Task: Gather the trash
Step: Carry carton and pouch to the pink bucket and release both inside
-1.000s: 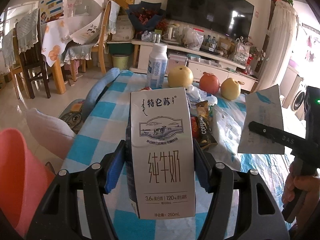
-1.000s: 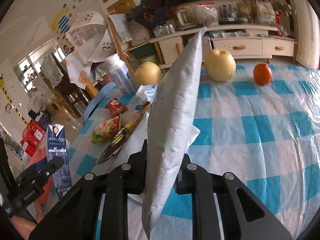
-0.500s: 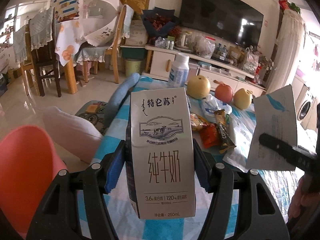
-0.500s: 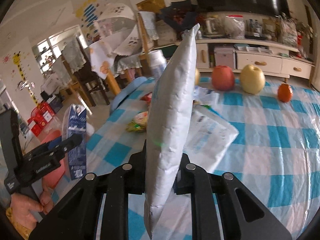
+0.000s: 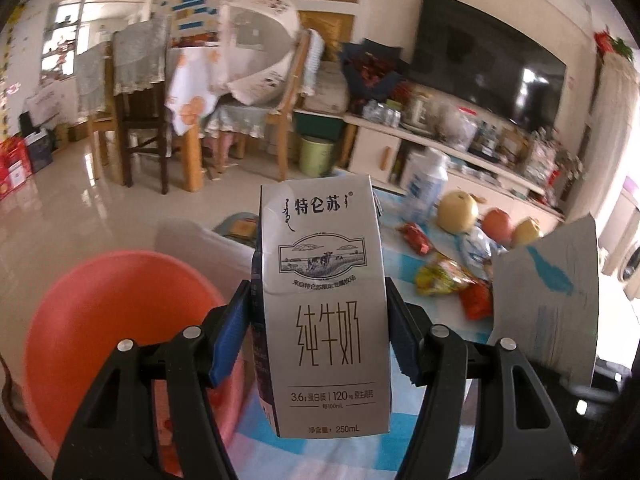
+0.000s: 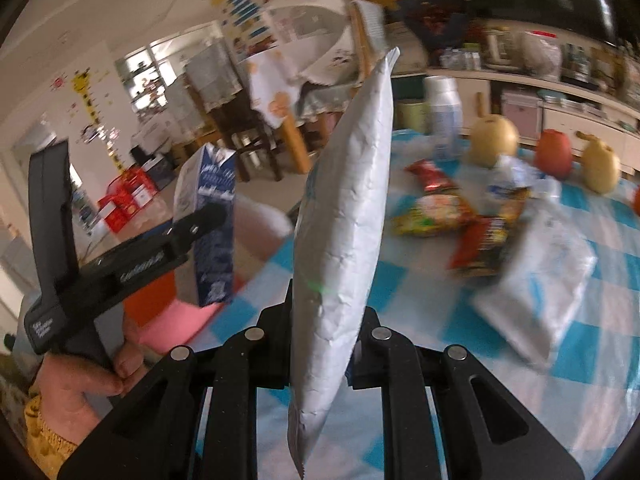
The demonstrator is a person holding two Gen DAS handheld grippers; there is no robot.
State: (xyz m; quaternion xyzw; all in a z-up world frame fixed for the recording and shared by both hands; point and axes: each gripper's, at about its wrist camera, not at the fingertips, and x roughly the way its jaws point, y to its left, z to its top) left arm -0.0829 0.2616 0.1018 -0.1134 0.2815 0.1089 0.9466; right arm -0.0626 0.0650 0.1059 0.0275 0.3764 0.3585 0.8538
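Observation:
A grey-white 250 mL milk carton (image 5: 324, 308) stands upright between blue pads (image 5: 228, 332), with my left gripper (image 5: 320, 328) shut on it. It hangs over the table's left edge, beside a salmon-pink basin (image 5: 112, 320) on the floor. My right gripper (image 6: 320, 316) is shut on a flat white pouch (image 6: 344, 220) seen edge-on. In the left wrist view that pouch (image 5: 548, 300) shows at the right. In the right wrist view the carton (image 6: 212, 220) and the left gripper (image 6: 200, 224) are at the left, gripped by a hand (image 6: 80, 376).
On the blue-and-white checked tablecloth (image 6: 600, 360) lie several snack wrappers (image 6: 440, 208) and a white plastic bag (image 6: 540, 272). Behind them stand a white bottle (image 6: 442, 116), two pears and an apple (image 6: 554, 152). Chairs and a dining table stand further left.
Both grippers have swung left with the carton and the pouch still held. The basin has come much further into the left wrist view and the table has slid right.

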